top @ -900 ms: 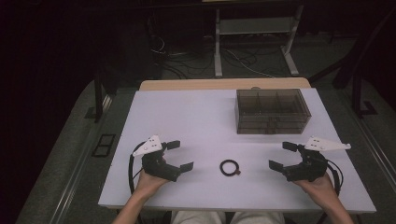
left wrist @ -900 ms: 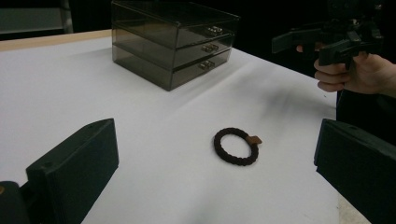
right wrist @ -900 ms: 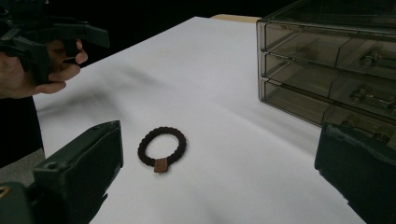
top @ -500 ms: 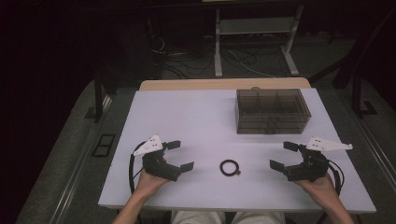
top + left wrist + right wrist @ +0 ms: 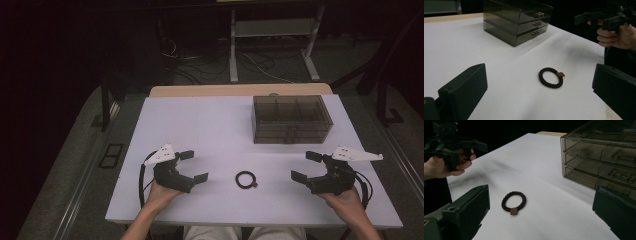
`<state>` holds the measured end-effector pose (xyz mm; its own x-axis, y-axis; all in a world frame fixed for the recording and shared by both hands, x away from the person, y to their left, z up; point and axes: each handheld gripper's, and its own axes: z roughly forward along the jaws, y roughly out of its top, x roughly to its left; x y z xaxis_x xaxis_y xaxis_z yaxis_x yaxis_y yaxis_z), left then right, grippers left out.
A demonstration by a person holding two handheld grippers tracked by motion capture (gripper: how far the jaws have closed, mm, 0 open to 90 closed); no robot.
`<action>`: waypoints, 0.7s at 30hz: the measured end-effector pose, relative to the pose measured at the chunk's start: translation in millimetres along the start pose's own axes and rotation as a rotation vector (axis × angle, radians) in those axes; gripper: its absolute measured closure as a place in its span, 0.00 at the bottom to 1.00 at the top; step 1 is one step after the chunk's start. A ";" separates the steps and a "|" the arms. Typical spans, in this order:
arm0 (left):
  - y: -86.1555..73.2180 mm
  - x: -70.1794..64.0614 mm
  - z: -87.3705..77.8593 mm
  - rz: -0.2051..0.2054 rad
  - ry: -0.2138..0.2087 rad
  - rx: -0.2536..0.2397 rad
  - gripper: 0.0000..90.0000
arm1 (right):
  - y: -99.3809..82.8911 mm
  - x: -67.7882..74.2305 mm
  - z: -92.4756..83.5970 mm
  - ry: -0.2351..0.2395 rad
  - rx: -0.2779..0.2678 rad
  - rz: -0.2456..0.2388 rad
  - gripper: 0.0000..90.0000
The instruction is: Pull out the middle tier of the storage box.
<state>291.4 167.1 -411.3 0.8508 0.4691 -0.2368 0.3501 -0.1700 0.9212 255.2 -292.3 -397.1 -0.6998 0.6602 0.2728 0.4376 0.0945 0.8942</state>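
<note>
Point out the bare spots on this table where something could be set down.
The white table is bare across its left half, from the far edge to the open left gripper. Another free strip lies between the smoky transparent drawer box and the dark braided hair tie. The near middle is tighter: the hair tie lies between the left gripper and the open right gripper.

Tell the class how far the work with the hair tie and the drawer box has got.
Nothing looks done: the hair tie lies flat on the table, untouched. Left gripper and right gripper flank it, both open and empty. The drawer box appears closed. Grasping the tie is still left.
</note>
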 end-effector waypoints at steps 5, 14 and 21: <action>0.3 -1.6 -0.8 0.000 0.000 -0.006 0.00 | 4.4 0.0 -1.4 -0.006 0.000 0.001 0.01; 0.7 -1.8 -3.4 -0.014 0.005 -0.025 0.00 | 11.7 -2.6 1.7 -0.013 0.007 0.020 0.01; 0.6 -2.5 -3.4 -0.015 0.006 -0.025 0.00 | 16.2 -7.9 3.8 -0.005 0.015 0.044 0.01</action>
<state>288.2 168.8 -409.1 0.8430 0.4769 -0.2490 0.3531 -0.1413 0.9249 270.0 -293.2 -386.1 -0.6766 0.6680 0.3097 0.4766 0.0767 0.8758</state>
